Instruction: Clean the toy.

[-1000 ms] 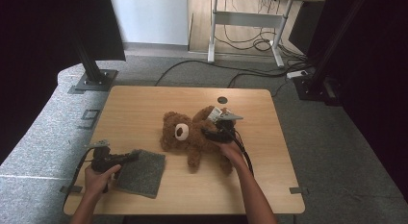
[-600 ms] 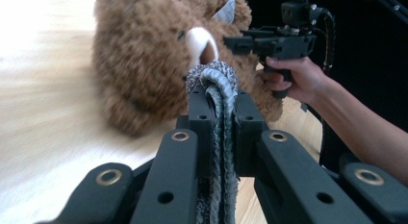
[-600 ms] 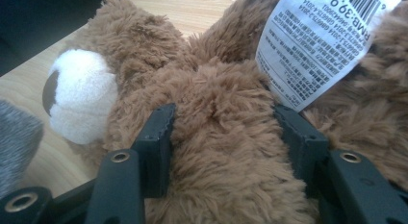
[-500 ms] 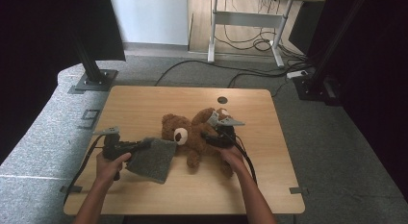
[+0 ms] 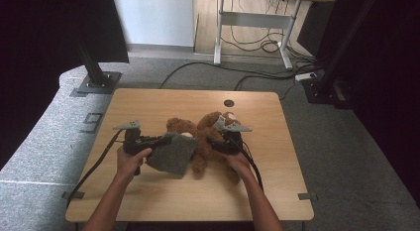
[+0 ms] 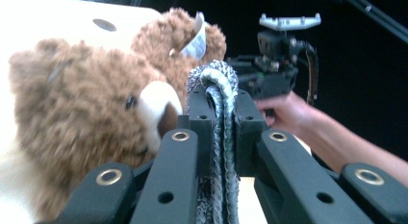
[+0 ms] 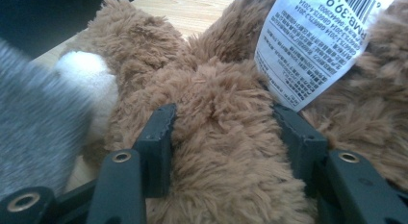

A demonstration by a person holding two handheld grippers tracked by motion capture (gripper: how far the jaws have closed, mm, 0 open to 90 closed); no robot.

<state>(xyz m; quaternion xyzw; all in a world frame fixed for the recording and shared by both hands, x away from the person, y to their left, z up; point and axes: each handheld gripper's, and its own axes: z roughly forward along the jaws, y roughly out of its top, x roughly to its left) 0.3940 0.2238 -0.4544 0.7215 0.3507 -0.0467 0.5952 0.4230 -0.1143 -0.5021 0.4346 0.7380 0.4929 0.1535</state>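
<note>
Grey cloth brought to the teddy bear, 2 grippers at work.

The left gripper (image 5: 166, 138) was clamped narrow on a folded grey cloth (image 5: 168, 154) that hung against the head of the brown teddy bear (image 5: 198, 137) at the middle of the wooden table (image 5: 148, 104). The right gripper (image 7: 226, 132) gripped a plush limb, its jaws pressing the fur beside a white tag (image 7: 312, 46).

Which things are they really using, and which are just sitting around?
Being used:
teddy bear, squeezed in the right gripper
grey cloth, pinched in the left gripper

Just sitting around:
white desk behind
floor cables
black stands
</note>
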